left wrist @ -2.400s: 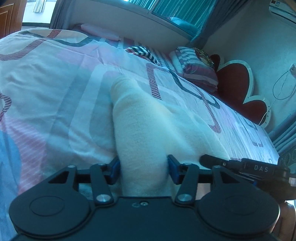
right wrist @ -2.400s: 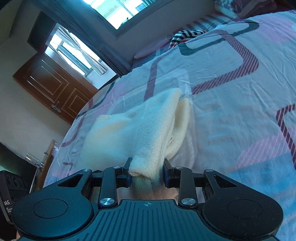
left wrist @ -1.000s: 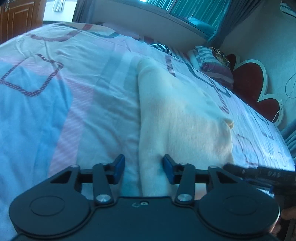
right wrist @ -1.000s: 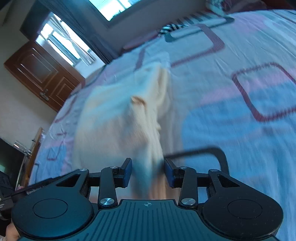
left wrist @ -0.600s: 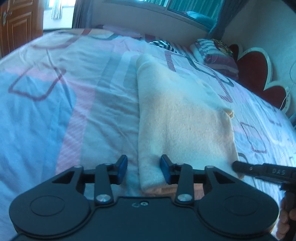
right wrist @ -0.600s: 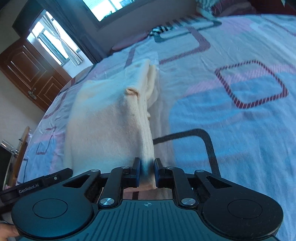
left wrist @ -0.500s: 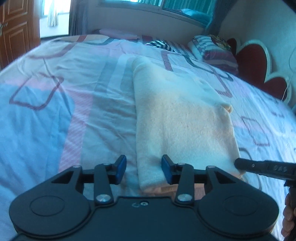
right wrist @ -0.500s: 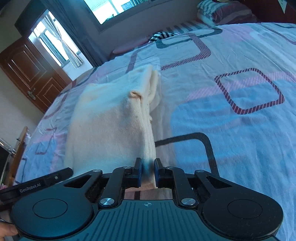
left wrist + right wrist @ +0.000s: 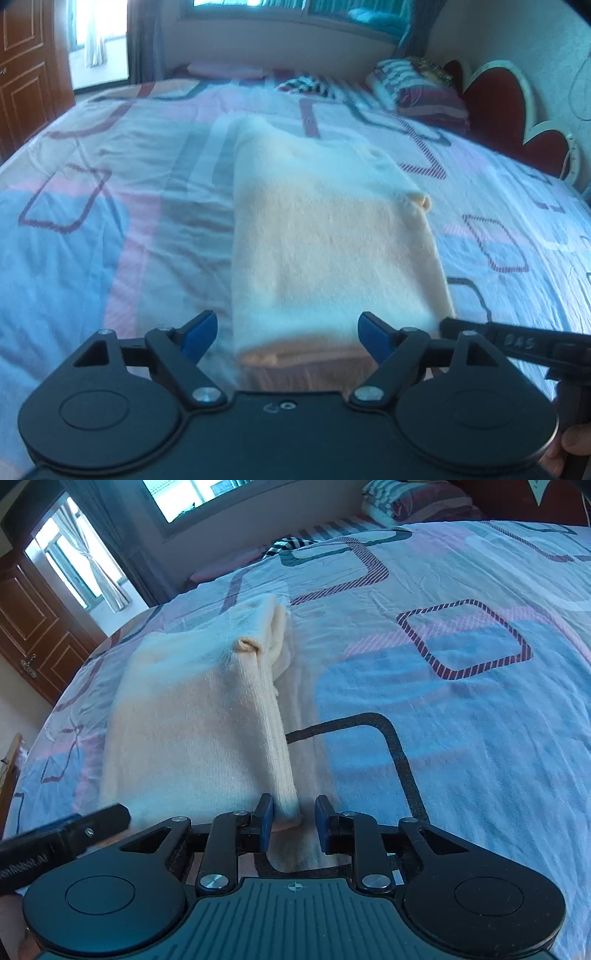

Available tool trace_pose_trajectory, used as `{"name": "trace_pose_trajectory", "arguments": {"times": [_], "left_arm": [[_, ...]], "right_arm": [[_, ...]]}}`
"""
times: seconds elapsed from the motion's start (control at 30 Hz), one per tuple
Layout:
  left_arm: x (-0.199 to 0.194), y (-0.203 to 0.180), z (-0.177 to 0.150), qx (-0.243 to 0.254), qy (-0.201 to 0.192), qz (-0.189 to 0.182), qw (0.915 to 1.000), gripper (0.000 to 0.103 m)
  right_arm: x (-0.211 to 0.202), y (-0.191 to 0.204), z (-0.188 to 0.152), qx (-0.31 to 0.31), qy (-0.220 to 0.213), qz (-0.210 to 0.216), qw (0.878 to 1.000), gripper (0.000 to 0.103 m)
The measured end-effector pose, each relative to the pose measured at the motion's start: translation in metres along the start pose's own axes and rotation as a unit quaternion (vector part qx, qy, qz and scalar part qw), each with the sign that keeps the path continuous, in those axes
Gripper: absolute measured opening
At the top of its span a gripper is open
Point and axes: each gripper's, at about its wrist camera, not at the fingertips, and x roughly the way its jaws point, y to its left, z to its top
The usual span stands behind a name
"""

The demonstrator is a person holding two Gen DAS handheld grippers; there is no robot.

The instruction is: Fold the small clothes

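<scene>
A cream knitted garment (image 9: 325, 236) lies folded into a long rectangle on the patterned bedspread (image 9: 110, 192). My left gripper (image 9: 288, 328) is open wide, its blue pads on either side of the garment's near edge without touching it. In the right wrist view the same garment (image 9: 192, 716) lies left of centre. My right gripper (image 9: 293, 821) is open, with the garment's near right corner lying between its pads, loose. The right gripper's body shows at the right edge of the left wrist view (image 9: 517, 343).
The bedspread (image 9: 461, 720) stretches wide to both sides. A striped garment (image 9: 306, 86) and folded pillows (image 9: 417, 96) lie near the red headboard (image 9: 509, 114). A wooden door (image 9: 33, 627) and a window stand beyond the bed.
Both grippers have let go of the garment: the left opened wide, the right opened from its pinch on the right edge. The garment now rests flat.
</scene>
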Motion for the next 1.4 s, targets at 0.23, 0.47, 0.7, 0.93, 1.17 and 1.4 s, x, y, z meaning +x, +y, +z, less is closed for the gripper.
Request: {"name": "trace_pose_trajectory", "arguments": {"times": [0.23, 0.47, 0.7, 0.93, 1.17, 1.4], "left_arm": [[-0.027, -0.013, -0.006, 0.026, -0.011, 0.048, 0.9985, 0.084], [-0.079, -0.031, -0.006, 0.015, -0.045, 0.057, 0.9973, 0.084], [-0.138, -0.05, -0.026, 0.014, -0.082, 0.09, 0.9925, 0.084], [-0.2, -0.076, -0.06, 0.001, -0.099, 0.115, 0.9884, 0.084], [-0.267, -0.104, -0.101, 0.014, -0.132, 0.121, 0.9837, 0.084], [-0.311, -0.119, -0.13, 0.01, -0.152, 0.116, 0.9815, 0.085]], "right_arm": [[-0.032, 0.008, -0.006, -0.013, -0.016, 0.018, 1.0, 0.026], [-0.085, 0.016, -0.011, -0.062, -0.051, 0.042, 0.996, 0.049], [-0.148, 0.014, -0.037, -0.121, -0.079, 0.053, 0.988, 0.071], [-0.227, 0.007, -0.072, -0.177, -0.149, 0.024, 0.972, 0.094], [-0.313, -0.001, -0.104, -0.161, -0.215, 0.018, 0.963, 0.103], [-0.372, 0.0, -0.129, -0.167, -0.246, 0.013, 0.955, 0.103]]}}
